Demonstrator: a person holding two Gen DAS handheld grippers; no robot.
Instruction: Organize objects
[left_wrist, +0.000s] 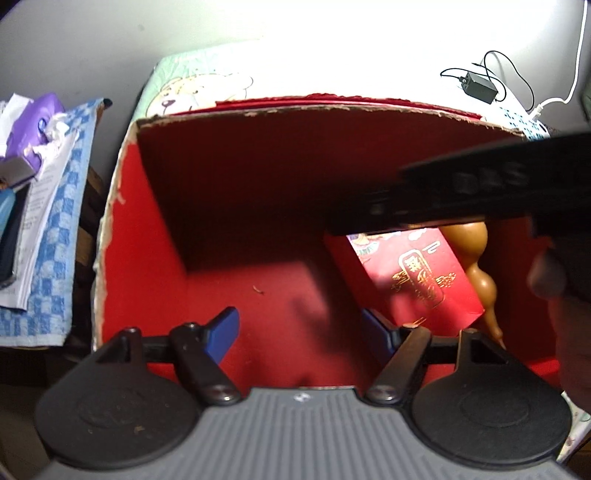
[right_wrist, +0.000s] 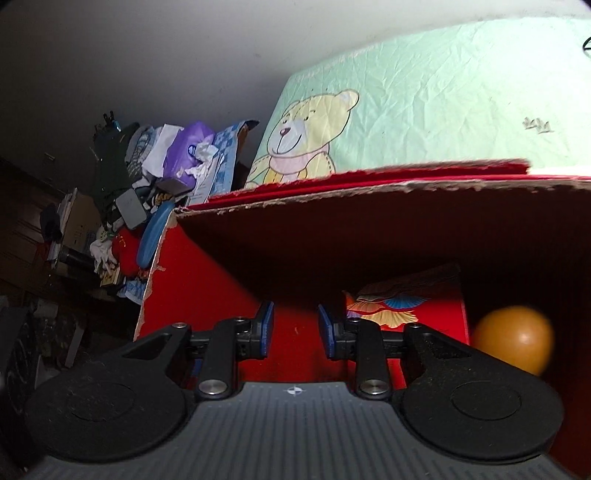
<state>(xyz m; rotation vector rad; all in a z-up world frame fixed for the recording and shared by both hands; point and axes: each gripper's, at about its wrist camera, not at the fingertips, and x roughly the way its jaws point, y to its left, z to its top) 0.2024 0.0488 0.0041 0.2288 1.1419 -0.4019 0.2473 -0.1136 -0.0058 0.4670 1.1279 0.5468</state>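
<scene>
Spread wide and empty, left gripper (left_wrist: 301, 328); right gripper (right_wrist: 295, 328) narrowly parted, empty. Already inside red box (left_wrist: 155, 236): red envelope (left_wrist: 413, 280), gourd (left_wrist: 476, 254). Remaining items probably outside, unseen.

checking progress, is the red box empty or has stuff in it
Not empty: the red box holds a red envelope and a brown gourd near its right wall; the rest of the floor is bare.

box (left_wrist: 147, 229): envelope (left_wrist: 417, 273) inside, right | gourd (left_wrist: 476, 258) right of envelope
</scene>
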